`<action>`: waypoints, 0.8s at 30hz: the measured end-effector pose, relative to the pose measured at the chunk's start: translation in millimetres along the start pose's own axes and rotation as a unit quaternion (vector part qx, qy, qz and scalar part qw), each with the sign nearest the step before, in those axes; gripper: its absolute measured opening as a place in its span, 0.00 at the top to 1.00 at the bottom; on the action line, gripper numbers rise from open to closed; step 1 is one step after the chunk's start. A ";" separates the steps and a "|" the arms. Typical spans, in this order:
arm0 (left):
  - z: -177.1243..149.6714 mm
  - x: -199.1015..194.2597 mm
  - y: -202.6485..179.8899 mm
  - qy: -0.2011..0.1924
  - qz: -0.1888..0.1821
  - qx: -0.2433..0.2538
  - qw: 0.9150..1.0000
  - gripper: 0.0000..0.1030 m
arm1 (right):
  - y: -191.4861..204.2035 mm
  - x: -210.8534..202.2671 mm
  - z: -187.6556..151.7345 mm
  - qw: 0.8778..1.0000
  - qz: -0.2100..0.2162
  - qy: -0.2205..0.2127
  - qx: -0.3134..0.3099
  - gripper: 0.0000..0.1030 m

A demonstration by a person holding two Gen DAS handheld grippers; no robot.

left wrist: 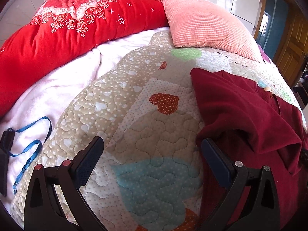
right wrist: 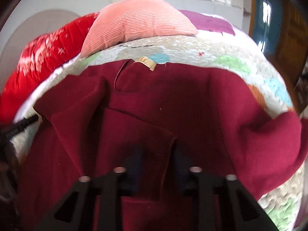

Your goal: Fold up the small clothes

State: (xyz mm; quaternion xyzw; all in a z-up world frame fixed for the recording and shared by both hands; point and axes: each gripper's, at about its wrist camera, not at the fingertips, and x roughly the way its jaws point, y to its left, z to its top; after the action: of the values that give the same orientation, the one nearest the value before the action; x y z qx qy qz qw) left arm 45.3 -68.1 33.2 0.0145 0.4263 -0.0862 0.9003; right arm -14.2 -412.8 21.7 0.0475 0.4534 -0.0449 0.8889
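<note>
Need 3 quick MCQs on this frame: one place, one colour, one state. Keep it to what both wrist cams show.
1. Where does the pink pillow lie?
A. on the garment
B. at the far end of the quilt, next to the red blanket
C. between the left jaws

2. What colour is the garment?
A. dark red
B. blue
C. white

3. How do the jaws of the left gripper stand?
A. shut on the garment
B. shut on the pillow
C. open, with nothing between them

Answers:
1 B: the pillow rests on the quilt's far edge, and the blanket runs up to it.
2 A: both wrist views show it dark red.
3 C: the two fingers stand wide apart over bare quilt.
</note>
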 end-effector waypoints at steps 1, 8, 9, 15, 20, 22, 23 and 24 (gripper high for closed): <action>0.1 0.3 0.5 0.001 0.000 -0.001 1.000 0.01 | 0.4 -8.5 4.2 1.000 -0.002 -0.012 -0.009 0.96; 1.4 -4.7 0.8 -0.010 -0.006 -0.007 1.000 0.01 | -43.1 -46.6 34.0 0.986 -0.146 -0.078 0.011 0.96; 0.9 -3.7 -0.4 -0.009 -0.006 -0.005 1.000 0.01 | -48.0 -38.4 35.7 0.985 -0.155 -0.071 0.017 0.96; 0.5 -6.4 -6.8 -0.012 -0.010 0.008 1.000 0.01 | -62.2 -16.1 33.1 0.988 -0.136 -0.030 0.067 0.92; 6.7 -16.9 -9.6 -0.030 -0.053 -0.009 0.998 0.01 | -12.8 -36.7 45.8 0.994 0.012 -0.083 0.066 0.71; 6.2 -12.1 -16.3 -0.018 -0.062 0.003 0.998 0.01 | 23.0 -15.5 61.1 0.992 0.098 -0.060 0.049 0.71; 5.1 -7.8 -19.6 -0.008 -0.055 0.012 0.998 0.01 | 41.1 -6.9 67.8 0.991 0.116 -0.056 0.035 0.71; 3.4 -3.3 -21.7 0.000 -0.043 0.020 0.999 0.01 | 65.7 4.3 78.1 0.990 0.131 -0.056 0.007 0.71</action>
State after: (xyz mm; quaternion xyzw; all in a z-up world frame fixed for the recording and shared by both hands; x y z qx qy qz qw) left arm 42.3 -89.3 38.9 0.0145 0.4251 -0.1335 0.8951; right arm 59.0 -357.6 66.7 0.1107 0.3927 0.0664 0.9106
